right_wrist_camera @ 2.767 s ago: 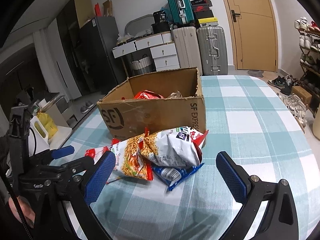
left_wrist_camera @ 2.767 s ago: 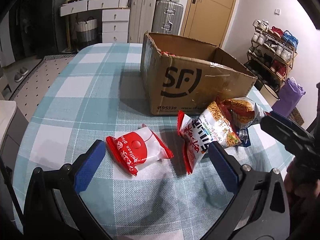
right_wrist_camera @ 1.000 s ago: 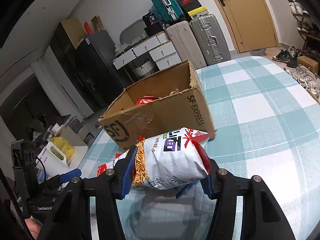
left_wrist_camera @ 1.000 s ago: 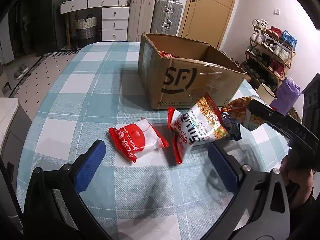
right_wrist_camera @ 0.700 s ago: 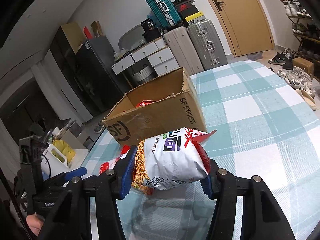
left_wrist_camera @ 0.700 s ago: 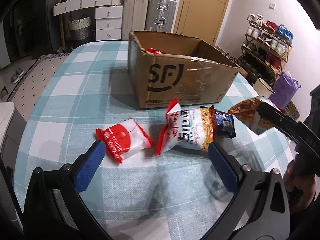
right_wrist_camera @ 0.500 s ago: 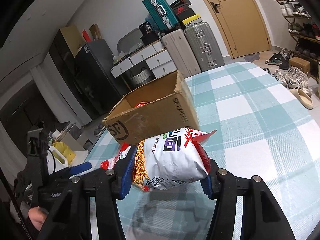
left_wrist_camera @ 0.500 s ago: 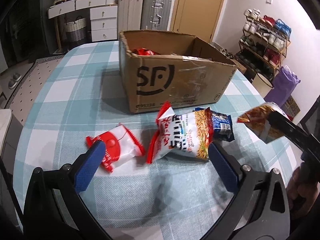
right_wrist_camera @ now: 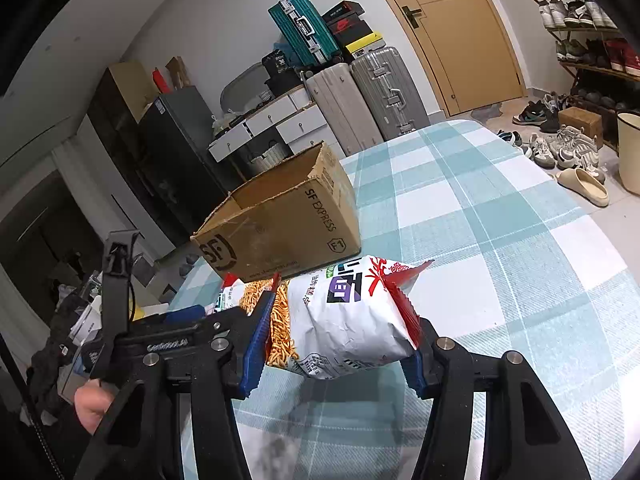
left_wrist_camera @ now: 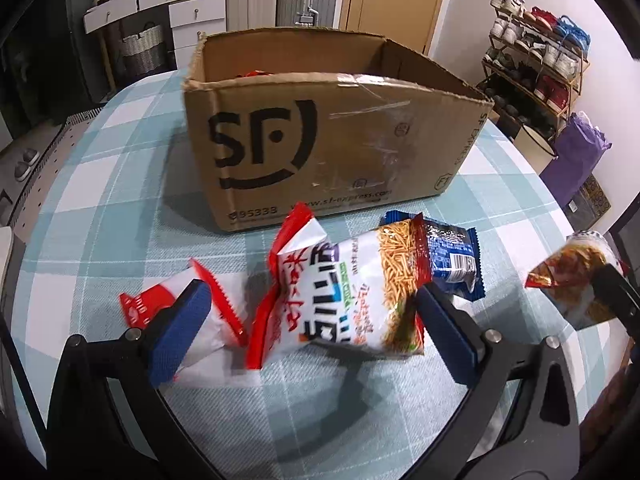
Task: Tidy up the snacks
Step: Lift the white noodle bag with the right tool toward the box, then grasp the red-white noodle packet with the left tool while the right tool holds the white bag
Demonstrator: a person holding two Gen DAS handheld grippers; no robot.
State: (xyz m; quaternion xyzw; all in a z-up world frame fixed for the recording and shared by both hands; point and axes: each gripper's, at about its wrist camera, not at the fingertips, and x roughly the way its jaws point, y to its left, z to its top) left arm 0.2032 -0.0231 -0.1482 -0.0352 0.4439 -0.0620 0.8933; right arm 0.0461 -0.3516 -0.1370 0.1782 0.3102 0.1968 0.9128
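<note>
Since the earlier frames the right gripper (right_wrist_camera: 338, 344) has lifted one noodle-snack bag (right_wrist_camera: 344, 320) off the checked table (right_wrist_camera: 520, 240) and carried it out beside the cardboard box (left_wrist_camera: 332, 140), its blue pads clamped on the bag's two ends. Three packets remain in front of the box: a second noodle bag (left_wrist_camera: 344, 296), a red-and-white packet (left_wrist_camera: 176, 304) and a blue one (left_wrist_camera: 452, 256). The left gripper (left_wrist_camera: 308, 320) hangs over them, jaws wide apart, gripping nothing.
</note>
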